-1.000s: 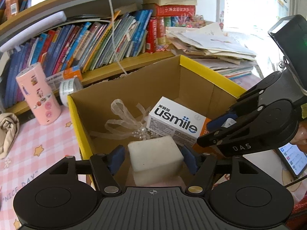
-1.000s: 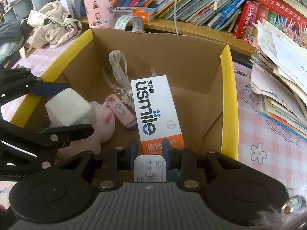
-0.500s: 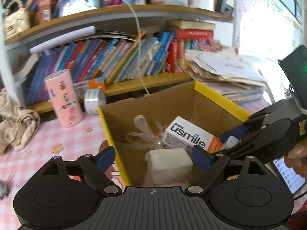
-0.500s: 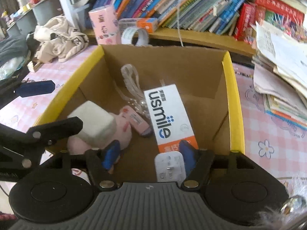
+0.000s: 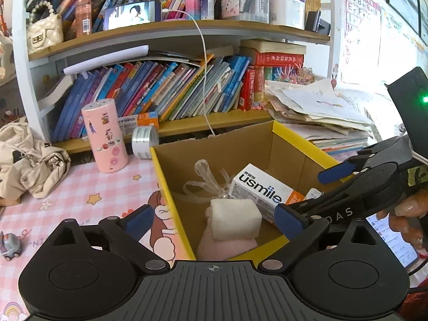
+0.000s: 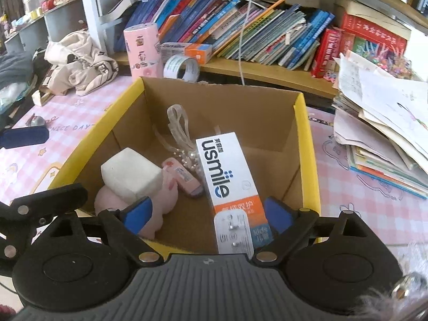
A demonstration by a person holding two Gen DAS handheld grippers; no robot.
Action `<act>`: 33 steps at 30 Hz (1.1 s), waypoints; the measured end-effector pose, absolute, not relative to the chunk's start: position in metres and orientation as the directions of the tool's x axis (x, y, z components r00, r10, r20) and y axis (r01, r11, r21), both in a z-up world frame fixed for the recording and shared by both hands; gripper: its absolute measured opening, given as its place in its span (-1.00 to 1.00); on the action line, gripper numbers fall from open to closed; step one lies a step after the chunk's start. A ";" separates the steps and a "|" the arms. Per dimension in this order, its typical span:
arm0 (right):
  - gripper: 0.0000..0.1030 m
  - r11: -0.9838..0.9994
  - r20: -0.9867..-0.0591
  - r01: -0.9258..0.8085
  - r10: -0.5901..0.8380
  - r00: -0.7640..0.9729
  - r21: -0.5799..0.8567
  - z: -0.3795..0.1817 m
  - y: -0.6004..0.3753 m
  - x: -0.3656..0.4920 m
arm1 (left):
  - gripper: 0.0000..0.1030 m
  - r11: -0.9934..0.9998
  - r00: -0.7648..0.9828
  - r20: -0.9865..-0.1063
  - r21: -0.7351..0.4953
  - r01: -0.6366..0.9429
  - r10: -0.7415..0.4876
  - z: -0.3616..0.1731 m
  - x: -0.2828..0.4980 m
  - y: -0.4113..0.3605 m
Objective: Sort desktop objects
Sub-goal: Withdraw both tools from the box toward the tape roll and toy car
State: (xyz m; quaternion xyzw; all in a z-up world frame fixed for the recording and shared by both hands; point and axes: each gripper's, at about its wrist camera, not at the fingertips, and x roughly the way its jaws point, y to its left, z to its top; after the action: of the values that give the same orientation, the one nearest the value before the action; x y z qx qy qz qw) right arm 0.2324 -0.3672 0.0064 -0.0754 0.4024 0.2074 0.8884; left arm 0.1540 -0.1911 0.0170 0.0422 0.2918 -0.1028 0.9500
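Observation:
A cardboard box with a yellow rim [image 5: 302, 144] [image 6: 307, 144] holds a white foam block [image 5: 235, 219] [image 6: 131, 174] resting on a pink plush [image 5: 227, 246] [image 6: 163, 190]. It also holds a white "usmile" box [image 5: 259, 190] [image 6: 222, 168], a sheer ribbon [image 6: 179, 125] and a small pink case [image 6: 184, 176]. A white plug adapter [image 6: 234, 230] lies on the near end of the usmile box. My left gripper [image 5: 214, 219] [image 6: 50, 163] is open above the box's near left corner, holding nothing. My right gripper [image 6: 207, 214] [image 5: 315, 190] is open too, its pads well clear of the adapter.
On the pink checked tabletop left of the box are a pink cylinder [image 5: 104, 139], a tape roll [image 5: 144, 141], a crumpled cloth [image 5: 29, 160] and a small toy car [image 5: 10, 246]. Bookshelves stand behind. A paper stack [image 6: 379, 133] lies to the right, a lit screen [image 5: 393, 243] by a hand [image 5: 406, 208].
My left gripper opened and let go of the white block; my right opened and let go of the plug adapter. Both have drawn back and up from the box.

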 end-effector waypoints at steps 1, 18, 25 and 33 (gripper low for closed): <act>0.77 0.906 -0.744 -0.423 0.304 0.595 0.033 0.007 -0.368 0.230 | 0.92 0.975 0.810 -0.561 0.019 0.220 -0.172 0.017 0.152 -0.190; 0.81 0.962 -0.698 -0.272 0.193 0.689 -0.002 0.028 -0.348 0.175 | 0.92 0.957 0.812 -0.526 -0.011 0.289 -0.252 0.025 0.115 -0.138; 0.81 0.975 -0.696 -0.224 0.153 0.701 -0.011 0.032 -0.315 0.146 | 0.92 0.947 0.802 -0.525 -0.027 0.319 -0.285 0.027 0.103 -0.100; 0.82 0.983 -0.695 -0.183 0.122 0.708 -0.014 0.033 -0.278 0.120 | 0.92 0.934 0.794 -0.518 -0.028 0.355 -0.318 0.028 0.094 -0.064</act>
State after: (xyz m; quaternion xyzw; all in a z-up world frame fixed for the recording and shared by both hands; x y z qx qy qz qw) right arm 0.1196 -0.2783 0.0332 -0.0409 0.3729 0.0824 0.9233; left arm 0.0937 -0.0639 0.0281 0.0352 0.2671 -0.1778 0.9465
